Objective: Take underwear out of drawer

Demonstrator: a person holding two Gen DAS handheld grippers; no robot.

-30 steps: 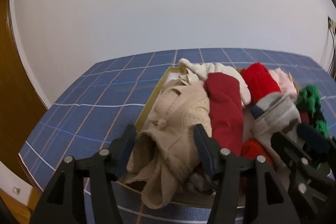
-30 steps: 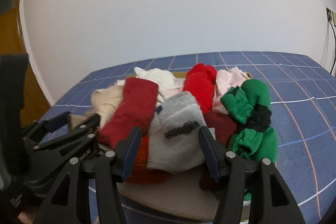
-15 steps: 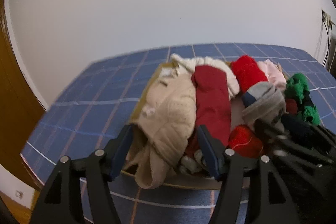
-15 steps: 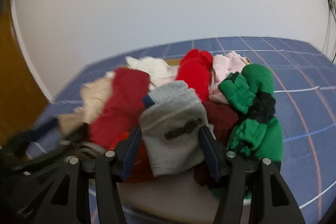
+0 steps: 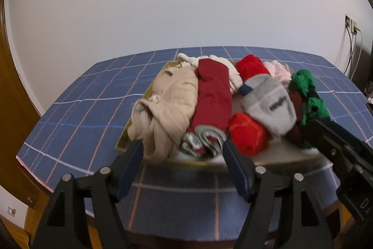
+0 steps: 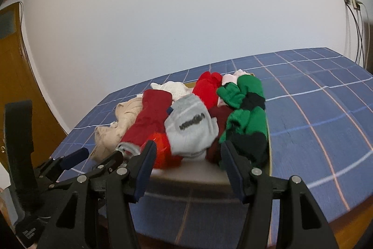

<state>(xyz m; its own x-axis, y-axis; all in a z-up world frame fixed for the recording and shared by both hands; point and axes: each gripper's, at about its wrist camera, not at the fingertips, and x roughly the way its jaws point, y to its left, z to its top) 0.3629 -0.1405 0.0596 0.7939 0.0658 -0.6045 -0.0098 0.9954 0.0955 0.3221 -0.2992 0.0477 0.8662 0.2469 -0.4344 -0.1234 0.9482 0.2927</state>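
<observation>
A shallow yellow-rimmed drawer [image 5: 123, 139] lies on a blue checked tablecloth, heaped with clothes. Beige underwear [image 5: 172, 99] hangs over its near-left corner beside a dark red garment [image 5: 212, 95], a grey sock [image 5: 268, 104] and green socks [image 5: 307, 90]. My left gripper [image 5: 183, 155] hovers just short of the drawer's front edge, its jaws opening with nothing pressed between them. My right gripper [image 6: 188, 155] is open before the grey sock [image 6: 191, 125], clear of the cloth. The beige underwear [image 6: 126, 116] lies at the pile's left end.
The tablecloth [image 5: 81, 109] spreads around the drawer, with its near edge just under both grippers. A white wall stands behind. A wooden door [image 6: 14, 76] is at the left, and cables hang from a socket [image 5: 352, 26] at the right.
Both grippers have drawn back from the pile toward the table's near edge. The left jaws stand wider, and the beige underwear no longer sits between them.
</observation>
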